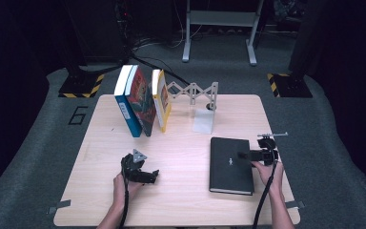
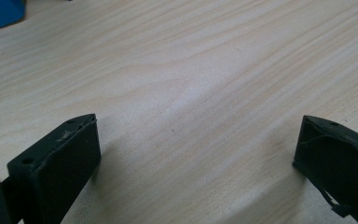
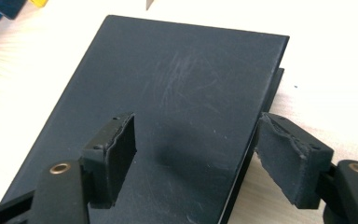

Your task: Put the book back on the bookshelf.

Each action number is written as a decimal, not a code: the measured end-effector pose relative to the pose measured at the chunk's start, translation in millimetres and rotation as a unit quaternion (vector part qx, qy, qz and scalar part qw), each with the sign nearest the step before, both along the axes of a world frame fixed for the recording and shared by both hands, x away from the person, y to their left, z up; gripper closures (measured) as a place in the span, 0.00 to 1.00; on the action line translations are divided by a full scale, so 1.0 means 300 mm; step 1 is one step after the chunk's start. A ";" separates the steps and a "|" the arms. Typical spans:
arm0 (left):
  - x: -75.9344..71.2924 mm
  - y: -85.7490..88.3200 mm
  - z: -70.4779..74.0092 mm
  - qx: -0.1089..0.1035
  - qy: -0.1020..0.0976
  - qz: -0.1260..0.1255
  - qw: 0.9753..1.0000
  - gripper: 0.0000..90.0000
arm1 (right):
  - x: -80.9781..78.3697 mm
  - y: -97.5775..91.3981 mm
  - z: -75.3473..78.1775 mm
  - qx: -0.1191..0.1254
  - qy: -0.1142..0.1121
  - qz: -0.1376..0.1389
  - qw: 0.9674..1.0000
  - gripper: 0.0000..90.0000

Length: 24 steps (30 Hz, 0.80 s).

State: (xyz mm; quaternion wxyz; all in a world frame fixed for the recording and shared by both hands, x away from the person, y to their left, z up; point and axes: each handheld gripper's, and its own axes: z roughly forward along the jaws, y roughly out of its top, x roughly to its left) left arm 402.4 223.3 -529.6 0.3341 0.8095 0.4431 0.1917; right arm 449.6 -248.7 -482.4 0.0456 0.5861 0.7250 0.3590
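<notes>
Black book (image 1: 230, 164) lies flat on the right half of the wooden table (image 1: 181, 200), its long side running from near to far, closed, with a small pale mark on its cover. In the right gripper view its dark cover (image 3: 168, 102) shows faint scuffs, and its edge lies between the two jaws. Far on the table three books stand upright in a leaning row: a blue book (image 1: 127, 102) at the left, a red-covered book (image 1: 142, 102) just beside it, and a yellow book (image 1: 161, 100) slightly apart to the right. A grey scissor-fold bookend (image 1: 198, 98) stretches from the yellow book toward the right and ends in a pale upright plate. The right gripper (image 1: 248, 156) sits at the black book's right edge, jaws apart, one above the cover and one off its side, neither pad pressing on it. The left gripper (image 1: 147, 177) rests low over bare wood near the left-centre, jaws spread wide with nothing between them.
</notes>
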 end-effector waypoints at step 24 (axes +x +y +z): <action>-0.001 0.000 0.000 0.000 -0.001 0.004 1.000 0.00 | -0.016 0.040 0.125 -0.024 -0.025 0.008 0.999 0.34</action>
